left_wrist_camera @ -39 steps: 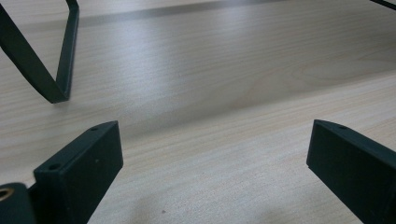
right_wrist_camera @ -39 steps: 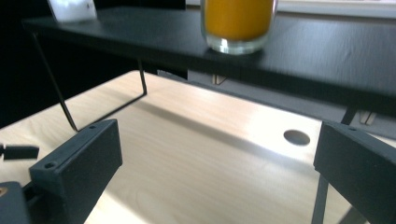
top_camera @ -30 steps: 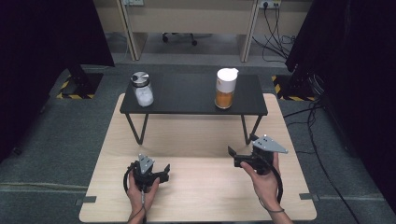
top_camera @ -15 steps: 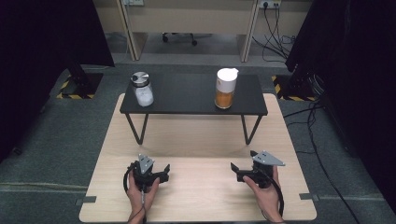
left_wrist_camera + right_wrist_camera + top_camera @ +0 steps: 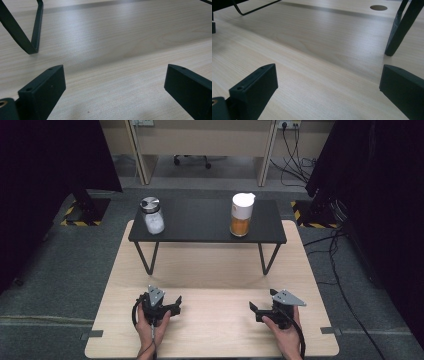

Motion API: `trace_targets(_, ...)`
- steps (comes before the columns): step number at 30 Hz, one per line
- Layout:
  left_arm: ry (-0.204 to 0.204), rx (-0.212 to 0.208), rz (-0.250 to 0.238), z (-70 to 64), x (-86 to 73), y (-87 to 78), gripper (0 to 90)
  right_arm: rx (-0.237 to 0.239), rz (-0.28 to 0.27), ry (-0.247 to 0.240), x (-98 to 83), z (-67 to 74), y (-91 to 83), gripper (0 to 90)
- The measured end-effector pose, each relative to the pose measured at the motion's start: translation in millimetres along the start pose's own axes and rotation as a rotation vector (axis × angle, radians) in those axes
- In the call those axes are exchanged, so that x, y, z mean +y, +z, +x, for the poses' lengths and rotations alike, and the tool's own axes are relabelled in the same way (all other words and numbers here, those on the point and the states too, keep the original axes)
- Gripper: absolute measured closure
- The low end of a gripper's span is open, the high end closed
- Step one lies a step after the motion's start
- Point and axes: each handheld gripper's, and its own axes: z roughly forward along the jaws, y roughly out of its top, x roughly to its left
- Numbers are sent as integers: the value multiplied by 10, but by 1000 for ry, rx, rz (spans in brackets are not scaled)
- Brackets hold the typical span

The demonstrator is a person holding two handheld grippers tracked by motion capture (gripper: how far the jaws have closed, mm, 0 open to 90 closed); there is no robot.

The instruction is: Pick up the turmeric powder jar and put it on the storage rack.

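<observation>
We've got both the left hand-held gripper [image 5: 175, 303] and right hand-held gripper [image 5: 254, 309] wide open, empty, low over the near bench [image 5: 215, 330].

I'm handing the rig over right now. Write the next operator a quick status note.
Left gripper: open, holding nothing, low over the wooden table.
Right gripper: open, holding nothing, also low over the table.
Things: glass jar with a metal lid at the left end of the black shelf; orange-filled jar with a white lid at its right end. Both stand upright, lids on.
Done: nothing yet.
Left: reach for the jars.
</observation>
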Motion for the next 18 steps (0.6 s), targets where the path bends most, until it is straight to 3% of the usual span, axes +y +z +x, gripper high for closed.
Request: trace_targets(18, 3, -4, 5, 7, 9, 5, 30, -15, 16, -26, -65, 34, 13, 20)
